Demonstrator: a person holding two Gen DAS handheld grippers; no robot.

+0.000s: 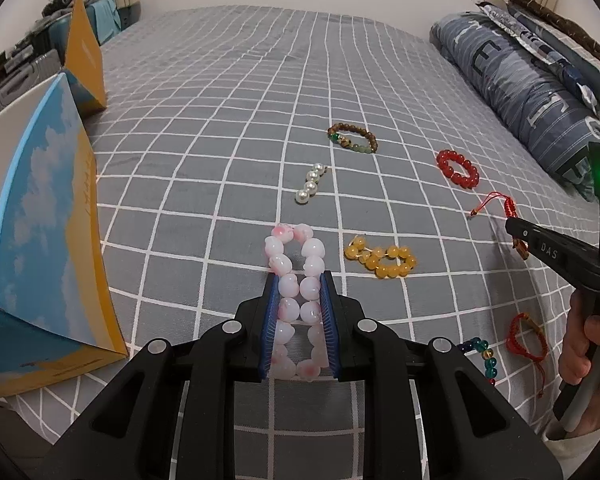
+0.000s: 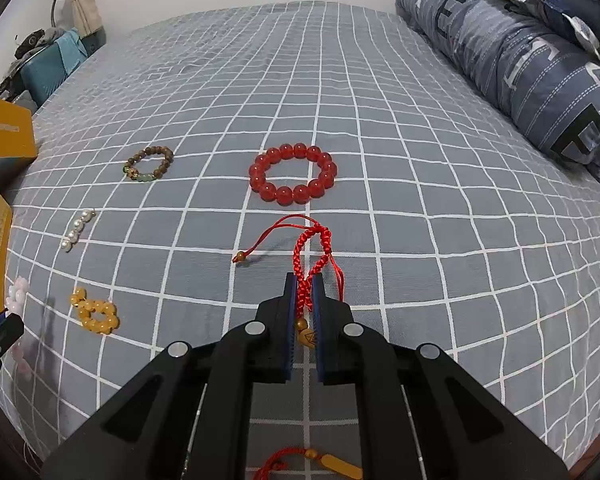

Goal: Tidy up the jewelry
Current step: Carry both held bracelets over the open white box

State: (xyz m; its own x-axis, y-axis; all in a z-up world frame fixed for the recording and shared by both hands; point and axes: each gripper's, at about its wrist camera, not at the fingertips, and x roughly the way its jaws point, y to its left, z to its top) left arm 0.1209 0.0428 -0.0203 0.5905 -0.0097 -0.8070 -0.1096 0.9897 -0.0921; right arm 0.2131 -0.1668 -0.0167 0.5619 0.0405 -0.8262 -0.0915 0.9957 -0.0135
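My left gripper (image 1: 299, 280) is shut on a pink-and-white bead bracelet (image 1: 296, 280), squeezed into a long loop between the blue pads. My right gripper (image 2: 304, 280) is shut on a red braided cord bracelet (image 2: 312, 252) with a gold charm; it also shows in the left wrist view (image 1: 518, 232). On the grey checked bedspread lie a red bead bracelet (image 2: 293, 173), a brown wooden bead bracelet (image 2: 149, 163), a short pearl strand (image 2: 77, 230), a yellow bead bracelet (image 2: 95, 311), a blue-green bead strand (image 1: 485, 356) and a red-orange cord bracelet (image 1: 526, 338).
An open box with a sky-blue and yellow lid (image 1: 48, 240) stands at the left bed edge. A folded blue quilt (image 2: 520, 60) lies along the right. Another red cord with a gold charm (image 2: 320, 462) lies under the right gripper. Luggage and clutter (image 1: 20, 68) sit beyond the left edge.
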